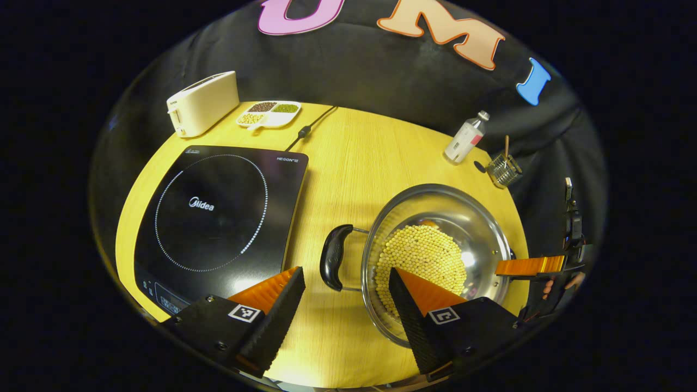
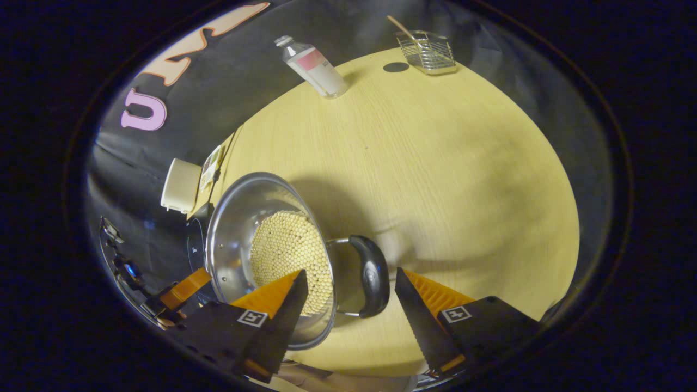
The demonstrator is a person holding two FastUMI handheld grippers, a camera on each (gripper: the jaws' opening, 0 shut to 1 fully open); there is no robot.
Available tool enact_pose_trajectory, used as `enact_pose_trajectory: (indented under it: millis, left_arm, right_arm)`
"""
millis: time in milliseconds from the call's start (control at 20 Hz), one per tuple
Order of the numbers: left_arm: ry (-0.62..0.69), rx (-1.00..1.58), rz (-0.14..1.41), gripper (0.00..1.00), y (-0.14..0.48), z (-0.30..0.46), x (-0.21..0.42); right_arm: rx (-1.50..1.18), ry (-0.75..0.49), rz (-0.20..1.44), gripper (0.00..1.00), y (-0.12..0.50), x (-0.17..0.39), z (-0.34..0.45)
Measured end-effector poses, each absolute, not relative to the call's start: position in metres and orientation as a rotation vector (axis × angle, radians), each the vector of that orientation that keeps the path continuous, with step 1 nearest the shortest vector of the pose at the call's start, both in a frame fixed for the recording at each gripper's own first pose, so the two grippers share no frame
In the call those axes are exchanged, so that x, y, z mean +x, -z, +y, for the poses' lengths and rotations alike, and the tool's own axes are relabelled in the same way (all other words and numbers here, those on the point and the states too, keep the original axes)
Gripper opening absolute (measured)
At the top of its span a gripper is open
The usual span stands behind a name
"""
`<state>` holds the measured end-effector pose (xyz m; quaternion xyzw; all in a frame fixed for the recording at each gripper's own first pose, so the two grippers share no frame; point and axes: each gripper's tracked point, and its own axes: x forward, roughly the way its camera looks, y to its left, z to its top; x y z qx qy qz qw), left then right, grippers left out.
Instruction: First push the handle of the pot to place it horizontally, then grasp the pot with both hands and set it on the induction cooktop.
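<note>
A steel pot (image 1: 475,224) full of yellow beans sits on the wooden table (image 1: 348,163), to the right of the black induction cooktop (image 1: 218,212). Its black side handle (image 1: 333,256) lies between the spread fingers of my left gripper (image 1: 346,272), which is open. In the right gripper view the pot (image 2: 234,228) has its other black handle (image 2: 373,275) between the fingers of my right gripper (image 2: 351,274), also open. Neither handle is pressed by the fingers. The right gripper (image 1: 531,265) reaches the pot's far side in the left gripper view; the left gripper (image 2: 185,288) is beyond the pot in the right gripper view.
A cream toaster (image 1: 202,103) and a divided dish of beans (image 1: 269,113) stand behind the cooktop, with a power cable (image 1: 310,126) beside them. A white bottle (image 1: 465,137) and a wire basket (image 1: 503,170) stand at the far right edge.
</note>
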<state>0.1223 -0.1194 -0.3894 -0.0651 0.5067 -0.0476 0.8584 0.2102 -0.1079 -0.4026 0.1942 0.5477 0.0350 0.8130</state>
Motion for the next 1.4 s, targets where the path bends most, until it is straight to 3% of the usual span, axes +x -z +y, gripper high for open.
enact_pose_trajectory:
  millis: [100, 150, 200, 250, 300, 350, 400, 500, 600, 650, 750, 800, 850, 1150, 1200, 1400]
  left_arm:
    - [0.111, -0.124, 1.089, 1.00, 0.401, -0.121, 0.132]
    - [0.115, -0.117, 1.098, 0.93, 0.405, -0.121, 0.135]
    - [0.122, -0.106, 1.112, 0.92, 0.410, -0.122, 0.137]
    - [0.130, -0.092, 1.129, 0.92, 0.414, -0.122, 0.138]
    - [0.139, -0.082, 1.142, 0.92, 0.419, -0.122, 0.140]
    - [0.151, -0.084, 1.152, 0.93, 0.422, -0.126, 0.141]
    - [0.159, -0.090, 1.162, 0.93, 0.424, -0.129, 0.143]
    - [0.167, -0.098, 1.180, 0.86, 0.429, -0.133, 0.146]
    - [0.179, -0.091, 1.204, 0.82, 0.436, -0.135, 0.148]
    - [0.176, -0.068, 1.217, 0.76, 0.438, -0.133, 0.148]
    - [0.172, -0.059, 1.225, 0.73, 0.439, -0.132, 0.151]
    - [0.169, -0.064, 1.229, 0.69, 0.441, -0.131, 0.147]
    - [0.160, -0.077, 1.241, 0.67, 0.440, -0.131, 0.143]
    - [0.146, -0.098, 1.266, 0.64, 0.431, -0.139, 0.118]
    - [0.148, -0.087, 1.272, 0.63, 0.427, -0.140, 0.111]
    - [0.131, -0.106, 1.295, 0.63, 0.410, -0.142, 0.086]
  right_arm:
    - [0.442, -0.079, 1.189, 0.98, 0.411, 0.215, -0.104]
    - [0.448, -0.084, 1.205, 0.98, 0.415, 0.216, -0.103]
    - [0.453, -0.090, 1.218, 0.88, 0.420, 0.216, -0.101]
    - [0.458, -0.097, 1.233, 0.87, 0.423, 0.218, -0.101]
    - [0.465, -0.103, 1.242, 0.87, 0.427, 0.220, -0.100]
    - [0.467, -0.107, 1.251, 0.96, 0.430, 0.222, -0.100]
    - [0.467, -0.115, 1.262, 0.87, 0.434, 0.222, -0.099]
    - [0.484, -0.134, 1.275, 0.86, 0.436, 0.222, -0.096]
    - [0.485, -0.143, 1.296, 0.65, 0.441, 0.222, -0.094]
    - [0.494, -0.149, 1.293, 0.65, 0.441, 0.223, -0.094]
    - [0.503, -0.151, 1.309, 0.54, 0.442, 0.220, -0.094]
    - [0.506, -0.148, 1.303, 0.64, 0.443, 0.221, -0.094]
    - [0.504, -0.140, 1.295, 0.54, 0.442, 0.224, -0.095]
    - [0.392, -0.169, 1.286, 0.50, 0.438, 0.203, -0.107]
    - [0.385, -0.169, 1.292, 0.56, 0.435, 0.197, -0.110]
    - [0.370, -0.172, 1.304, 0.55, 0.420, 0.176, -0.114]
